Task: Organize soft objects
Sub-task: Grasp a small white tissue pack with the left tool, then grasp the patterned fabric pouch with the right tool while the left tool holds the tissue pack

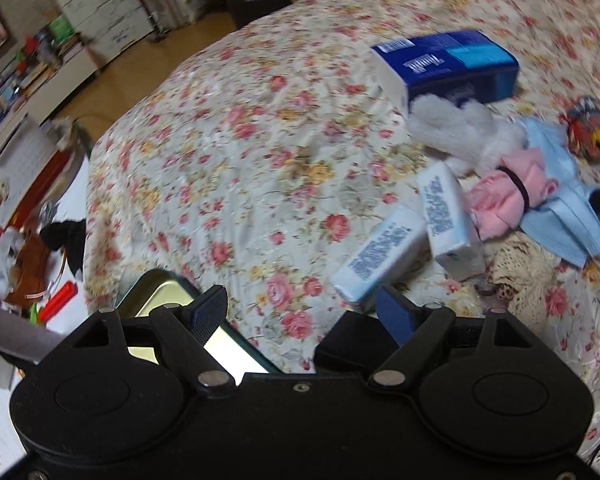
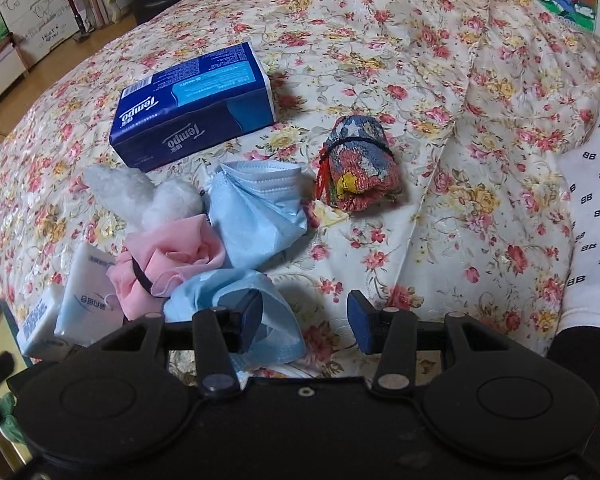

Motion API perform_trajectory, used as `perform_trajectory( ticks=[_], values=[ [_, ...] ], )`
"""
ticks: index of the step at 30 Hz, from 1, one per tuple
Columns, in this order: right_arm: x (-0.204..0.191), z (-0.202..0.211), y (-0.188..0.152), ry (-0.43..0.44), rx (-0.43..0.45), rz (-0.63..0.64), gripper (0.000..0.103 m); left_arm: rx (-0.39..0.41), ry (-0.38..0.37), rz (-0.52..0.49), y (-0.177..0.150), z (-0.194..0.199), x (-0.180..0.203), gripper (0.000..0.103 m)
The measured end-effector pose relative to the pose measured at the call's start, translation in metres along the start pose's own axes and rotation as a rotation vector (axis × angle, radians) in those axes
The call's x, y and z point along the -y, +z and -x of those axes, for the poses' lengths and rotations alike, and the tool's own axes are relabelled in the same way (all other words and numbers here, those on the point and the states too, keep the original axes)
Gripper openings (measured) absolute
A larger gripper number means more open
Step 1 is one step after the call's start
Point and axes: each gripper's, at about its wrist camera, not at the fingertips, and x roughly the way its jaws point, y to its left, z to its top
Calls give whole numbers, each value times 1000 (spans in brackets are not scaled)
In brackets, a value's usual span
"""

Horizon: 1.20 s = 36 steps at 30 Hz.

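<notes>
Two grippers: both above a floral bedspread (image 2: 380, 60), both empty.
Left gripper (image 1: 304, 312): jaws apart, nothing between them; a metal tin (image 1: 156, 300) sits just below its left finger.
Right gripper (image 2: 304, 322): jaws apart, no pad touching anything; a blue mask (image 2: 276, 320) lies under its left finger.
Soft pile: white plush (image 2: 140, 196), pink cloth (image 2: 172, 260), second mask (image 2: 256, 212), two tissue packs (image 2: 88, 296), all touching.
Blue tissue box (image 2: 192, 112): behind the pile.
Patterned roll (image 2: 360, 164): apart, to the pile's right.

"Tempo" on blue tissue box (image 2: 192, 114)
</notes>
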Motion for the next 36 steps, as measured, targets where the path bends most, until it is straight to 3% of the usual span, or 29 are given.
perform_trajectory(
  ticks=[8, 20, 25, 33, 36],
  values=[
    [9, 1, 0, 21, 12, -16, 47, -80, 26, -64, 18, -44, 20, 78],
    [10, 0, 0, 31, 21, -18, 47, -102, -5, 88, 65, -91, -12, 77],
    [8, 1, -2, 34, 23, -13, 47, -137, -25, 127, 67, -104, -18, 77],
    [4, 3, -5, 47, 28, 5, 47, -107, 13, 202, 72, -102, -46, 78],
    [3, 4, -6, 55, 30, 15, 47, -90, 24, 201, 64, -94, -52, 85]
  ],
)
